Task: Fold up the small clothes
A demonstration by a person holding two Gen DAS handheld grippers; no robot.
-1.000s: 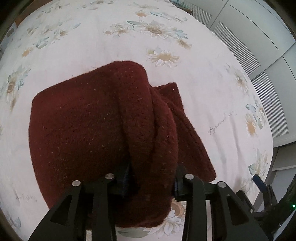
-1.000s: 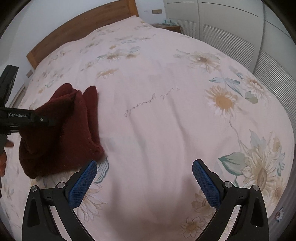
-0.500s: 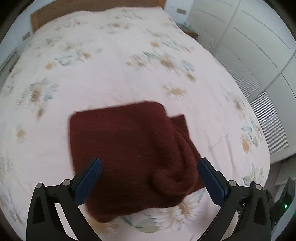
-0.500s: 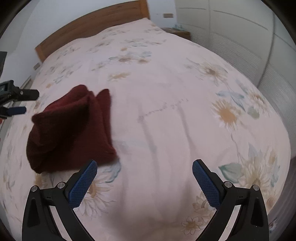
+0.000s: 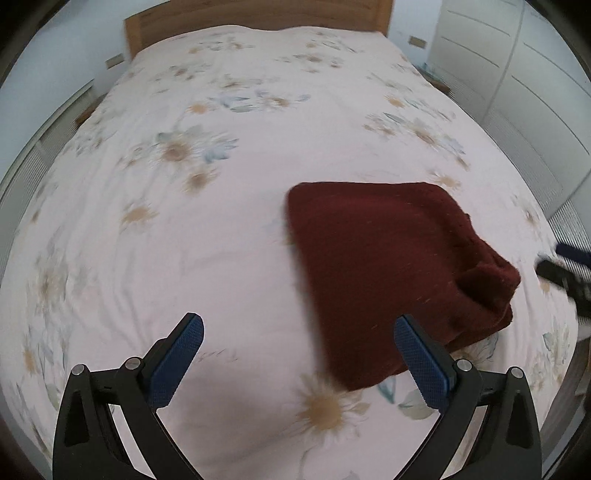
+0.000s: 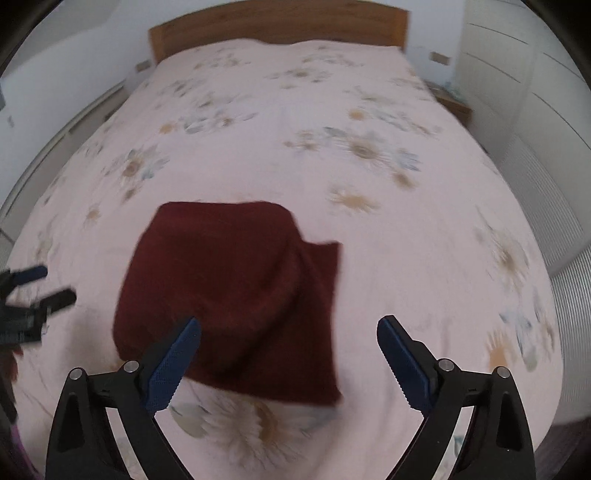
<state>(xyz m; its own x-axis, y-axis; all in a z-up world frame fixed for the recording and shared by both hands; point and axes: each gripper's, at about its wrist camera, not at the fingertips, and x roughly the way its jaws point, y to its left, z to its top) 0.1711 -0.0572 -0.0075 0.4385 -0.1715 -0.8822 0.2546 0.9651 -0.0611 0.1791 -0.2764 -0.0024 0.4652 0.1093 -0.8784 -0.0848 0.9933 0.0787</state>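
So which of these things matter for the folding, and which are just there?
Part of the job:
- folded dark red knitted garment
- left gripper, fingers open
- right gripper, fingers open

Just there:
- floral pink bedspread
- wooden headboard
- white wardrobe doors

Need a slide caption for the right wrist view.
Open right claw above a folded maroon garment on the floral bedspread.

The dark red garment (image 5: 384, 266) is thick, fuzzy knitted cloth, rough and not shiny. The bedspread (image 5: 184, 229) is smooth, thin, soft cloth with printed flowers. The headboard (image 6: 280, 22) is brown wood. The left gripper (image 5: 299, 356) and right gripper (image 6: 290, 352) look like matt black plastic, with bumpy blue pads (image 5: 177, 360) and small shiny metal screws. The cupboard doors (image 5: 524, 55) are smooth and white.
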